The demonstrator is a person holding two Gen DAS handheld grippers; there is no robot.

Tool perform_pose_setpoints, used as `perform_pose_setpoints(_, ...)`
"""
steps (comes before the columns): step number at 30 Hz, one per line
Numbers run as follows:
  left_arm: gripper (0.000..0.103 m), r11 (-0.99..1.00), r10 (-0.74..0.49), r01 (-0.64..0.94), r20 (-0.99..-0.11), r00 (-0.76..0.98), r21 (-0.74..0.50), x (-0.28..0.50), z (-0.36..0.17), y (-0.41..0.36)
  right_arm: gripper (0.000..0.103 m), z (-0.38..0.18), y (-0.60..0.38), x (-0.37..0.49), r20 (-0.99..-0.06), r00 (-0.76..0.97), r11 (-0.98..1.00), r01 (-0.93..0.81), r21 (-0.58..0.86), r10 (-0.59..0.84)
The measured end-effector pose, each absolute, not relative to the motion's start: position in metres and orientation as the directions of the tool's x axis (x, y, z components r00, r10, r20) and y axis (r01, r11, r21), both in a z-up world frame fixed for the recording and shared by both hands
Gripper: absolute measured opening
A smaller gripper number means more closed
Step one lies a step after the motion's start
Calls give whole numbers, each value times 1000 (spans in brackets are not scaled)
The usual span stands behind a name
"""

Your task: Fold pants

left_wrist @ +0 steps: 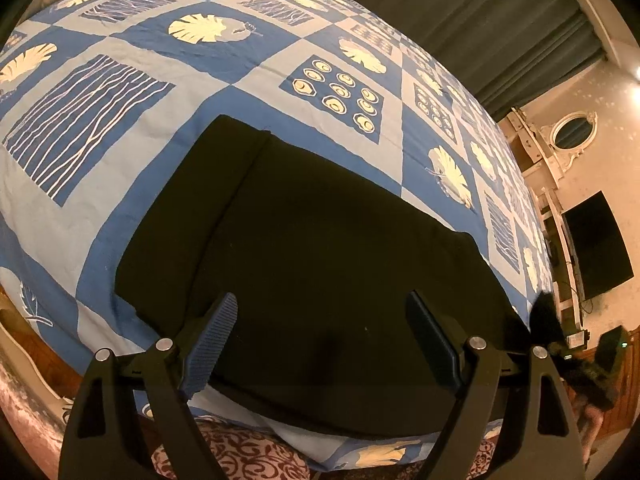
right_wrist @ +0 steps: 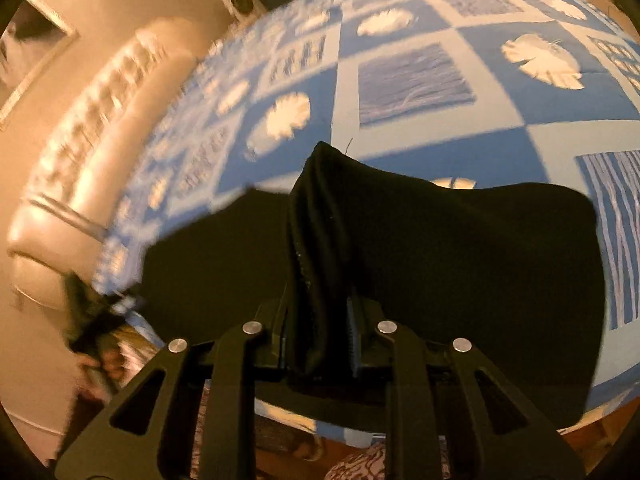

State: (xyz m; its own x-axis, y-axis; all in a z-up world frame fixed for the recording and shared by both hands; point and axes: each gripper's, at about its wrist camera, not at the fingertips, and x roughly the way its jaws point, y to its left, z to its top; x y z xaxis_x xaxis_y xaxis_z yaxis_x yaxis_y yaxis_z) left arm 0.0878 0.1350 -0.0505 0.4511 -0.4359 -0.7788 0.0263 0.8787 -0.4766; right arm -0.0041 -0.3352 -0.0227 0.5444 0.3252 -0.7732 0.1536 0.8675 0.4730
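Black pants (left_wrist: 312,248) lie partly folded on a bed covered by a blue patterned sheet (left_wrist: 120,128). My left gripper (left_wrist: 320,320) hovers open just above the near part of the pants, nothing between its blue ribbed fingers (left_wrist: 208,348). In the right wrist view my right gripper (right_wrist: 318,320) is shut on a bunched end of the pants (right_wrist: 460,264), which stands up between its pads and drapes away to the right over the sheet (right_wrist: 400,40). At the left edge of that view the other gripper (right_wrist: 96,312) shows as a dark blur.
A padded cream headboard (right_wrist: 80,152) runs along the bed's left side in the right wrist view. Dark curtains (left_wrist: 480,20), a wall mirror (left_wrist: 572,130) and a black screen (left_wrist: 596,244) stand beyond the bed's far right. A patterned floor (left_wrist: 240,456) lies below the near edge.
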Motion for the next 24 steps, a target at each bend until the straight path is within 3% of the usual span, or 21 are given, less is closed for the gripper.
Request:
perform_pose_setpoints(14, 85, 880, -434, 26, -782, 446, -474, 87, -53, 136, 22, -68, -278, 0, -849, 461, 931, 114, 346, 259)
perform_pose_setpoints(18, 85, 884, -432, 35, -783, 447, -467, 86, -53, 134, 36, -66, -263, -1, -844, 457, 930, 90, 357, 280)
perform_pose_setpoints(20, 85, 886, -429, 40, -785, 448, -462, 85, -54, 133, 39, -66, -255, -1, -816, 435, 892, 59, 449, 382)
perform_pose_setpoints(22, 85, 889, -426, 44, -787, 447, -456, 86, -55, 132, 51, -66, -248, -2, -796, 408, 864, 33, 503, 448)
perform_pose_setpoints(24, 85, 890, -425, 46, -788, 446, -453, 85, -55, 131, 52, -56, -243, -7, -777, 396, 851, -22, 525, 489)
